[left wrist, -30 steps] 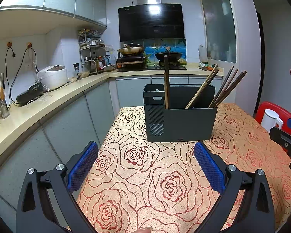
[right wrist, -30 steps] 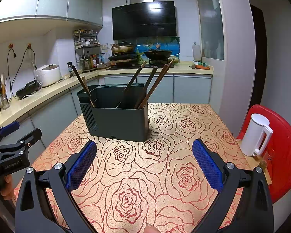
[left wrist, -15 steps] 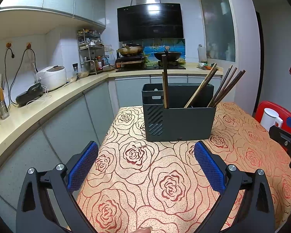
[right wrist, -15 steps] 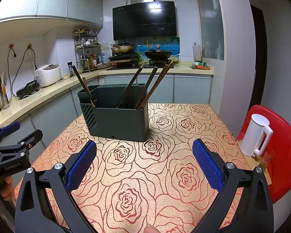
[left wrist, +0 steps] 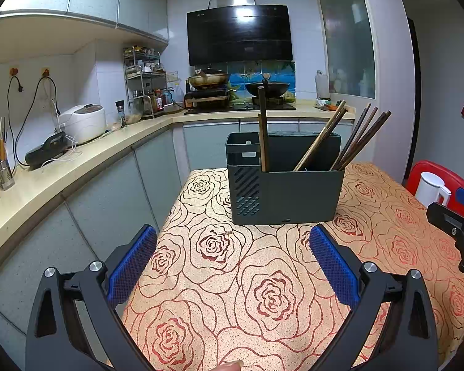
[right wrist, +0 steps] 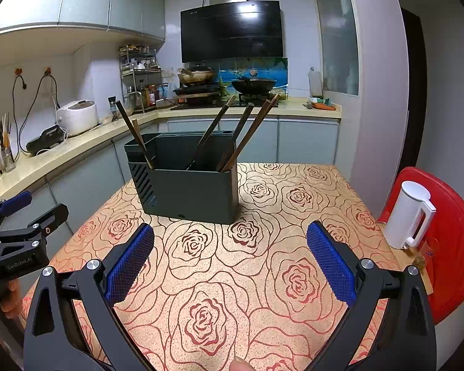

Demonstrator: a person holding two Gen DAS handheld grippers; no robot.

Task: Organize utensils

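Both of my tools hang low over the rose-patterned tablecloth (left wrist: 256, 281), and neither has anything in it. My left gripper (left wrist: 232, 266) has its blue pads spread wide with only cloth showing between them, and my right gripper (right wrist: 230, 262) is spread just as wide and just as empty. I hold them back from the dark utensil holder (left wrist: 286, 185), level and side by side, which I take to be a resting stance that keeps the whole box in sight of both cameras. The holder stands upright near the middle of the table, its slotted end turned toward the kitchen counter (left wrist: 86, 167). All the utensils I can see are chopsticks (left wrist: 357, 139), and they already stand inside it: a small group upright in the narrow end section, the rest leaning outward against the rim of the larger section because they are longer than the box is deep. No utensil lies loose on the cloth in either view. This fits chopsticks that have all been gathered in, or ones waiting to be sorted between sections; I cannot tell which. A white kettle (right wrist: 410, 216) sits on a red stool (right wrist: 451, 247) beside the table, well apart from the holder.
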